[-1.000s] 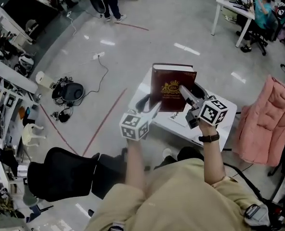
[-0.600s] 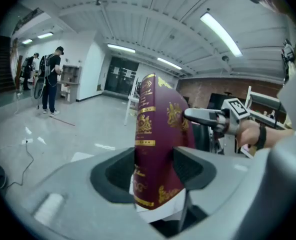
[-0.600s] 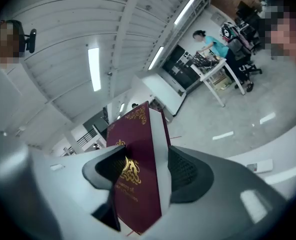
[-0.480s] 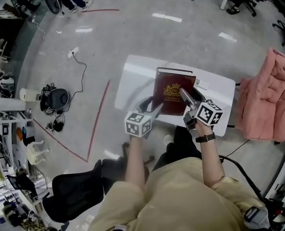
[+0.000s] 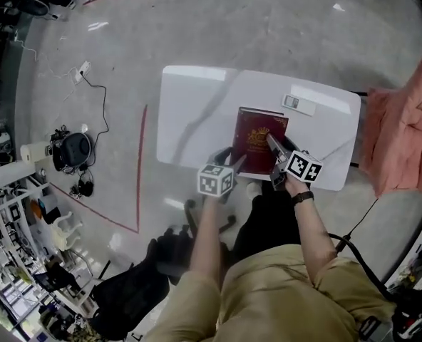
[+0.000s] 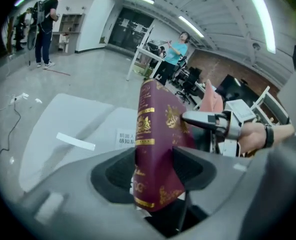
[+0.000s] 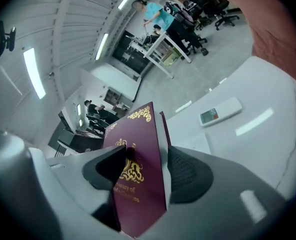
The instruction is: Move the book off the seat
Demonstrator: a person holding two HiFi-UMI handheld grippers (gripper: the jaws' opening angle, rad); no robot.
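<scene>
White table (image 5: 189,112) below, maroon book (image 5: 257,137) upright over its near edge, looks lifted clear already; left gripper (image 5: 234,164) clamps the spine, jaws part-open, right gripper (image 5: 274,144) pinches the cover likewise; only lowering and releasing seem left

A: What does the person wear?
B: A tan shirt (image 5: 268,294) with short sleeves, dark trousers (image 5: 264,223), a black watch (image 5: 302,197).
A: And the left gripper (image 5: 232,164) and right gripper (image 5: 274,144)?
B: Grey. Each has a white cube (image 5: 216,182) with black squares.
</scene>
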